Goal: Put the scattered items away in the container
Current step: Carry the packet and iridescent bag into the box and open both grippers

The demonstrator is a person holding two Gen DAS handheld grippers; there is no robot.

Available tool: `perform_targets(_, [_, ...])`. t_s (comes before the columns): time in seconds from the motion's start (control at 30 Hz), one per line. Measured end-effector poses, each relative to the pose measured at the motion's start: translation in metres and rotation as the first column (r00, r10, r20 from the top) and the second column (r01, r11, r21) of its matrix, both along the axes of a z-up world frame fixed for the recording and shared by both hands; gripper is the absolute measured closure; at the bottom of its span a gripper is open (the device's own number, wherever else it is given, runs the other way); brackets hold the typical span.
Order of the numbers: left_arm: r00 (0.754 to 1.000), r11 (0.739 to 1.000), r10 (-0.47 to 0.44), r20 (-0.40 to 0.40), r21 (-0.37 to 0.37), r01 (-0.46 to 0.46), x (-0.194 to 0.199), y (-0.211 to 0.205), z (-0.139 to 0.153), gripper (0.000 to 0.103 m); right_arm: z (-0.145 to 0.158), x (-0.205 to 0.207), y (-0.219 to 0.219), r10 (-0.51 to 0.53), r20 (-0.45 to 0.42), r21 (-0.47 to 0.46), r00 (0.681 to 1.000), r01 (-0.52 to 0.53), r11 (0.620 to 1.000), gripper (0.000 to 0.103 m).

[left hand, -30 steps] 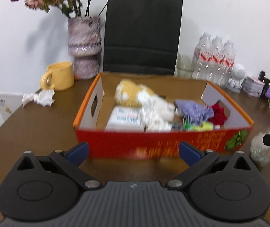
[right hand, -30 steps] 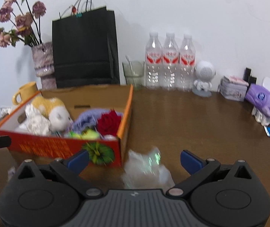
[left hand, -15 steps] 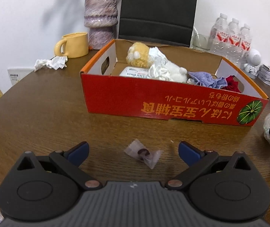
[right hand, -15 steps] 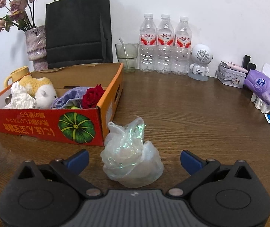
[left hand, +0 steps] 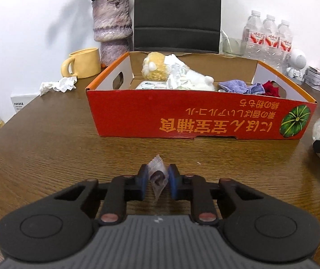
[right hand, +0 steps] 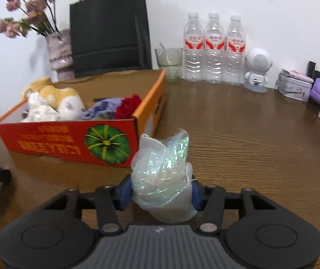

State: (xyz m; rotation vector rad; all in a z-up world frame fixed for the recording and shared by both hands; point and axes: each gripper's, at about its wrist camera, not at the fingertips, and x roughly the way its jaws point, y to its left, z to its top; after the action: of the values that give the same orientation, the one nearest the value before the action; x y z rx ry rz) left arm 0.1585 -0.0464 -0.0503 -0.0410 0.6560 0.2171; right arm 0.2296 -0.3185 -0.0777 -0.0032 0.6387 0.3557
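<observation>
A small clear wrapper (left hand: 158, 177) is being pinched between the blue pads of the left tongs (left hand: 158, 182), low over the bench (left hand: 47, 139) in front of the red box (left hand: 200, 121). A crumpled iridescent bag (right hand: 163, 174) is being gripped by the right tongs (right hand: 161, 192), narrowed around its lower half, just beside the box's near right corner. Whether either item is being lifted clear of the bench cannot be told.

The box is already being filled: a plush toy (left hand: 155, 68), white crumpled paper (left hand: 177, 76), a purple cloth (left hand: 238, 87) and a red flower (left hand: 271, 88) are being held inside it.

The task is judged to be well along, with both gripped items waiting to be carried over the near wall and dropped in. A crumpled tissue (left hand: 57, 85) is being left on the bench near the yellow mug (left hand: 83, 63), and is likely to be needed afterwards. The bottles (right hand: 213, 47), vase (left hand: 111, 29) and black bag (right hand: 108, 33) at the back are probably not being counted as scattered.
</observation>
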Motion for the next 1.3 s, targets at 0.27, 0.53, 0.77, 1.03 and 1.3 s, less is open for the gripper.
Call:
perform_targets(0.27, [1.000, 1.000, -0.019, 0.018, -0.023, 0.019, -0.004, 0.002, 0.001, 0.086, 0.007, -0.021, 0.000, 0.004, 0.052, 0.033, 0.999, -0.006, 0.999, 0.060])
perform_targets(0.53, [0.998, 0.998, -0.036, 0.042, -0.042, 0.038, -0.009, 0.005, 0.004, 0.092, 0.004, -0.025, -0.002, -0.030, 0.031, 0.061, 0.999, 0.028, 0.998, 0.060])
perform_targets(0.77, [0.995, 0.996, -0.067, 0.068, -0.055, 0.071, -0.017, 0.008, 0.008, 0.095, 0.003, -0.034, 0.004, -0.043, 0.025, 0.082, 0.999, 0.041, 0.996, 0.060])
perform_targets(1.03, [0.988, 0.992, -0.096, 0.124, -0.076, 0.106, -0.028, 0.015, 0.020, 0.095, 0.007, -0.047, 0.017, -0.048, 0.041, 0.094, 0.998, 0.044, 0.995, 0.060])
perform_targets(1.3, [0.968, 0.981, -0.142, 0.205, -0.099, 0.165, -0.033, 0.021, 0.044, 0.095, 0.026, -0.056, 0.037, -0.013, 0.101, 0.108, 0.995, 0.002, 0.994, 0.060])
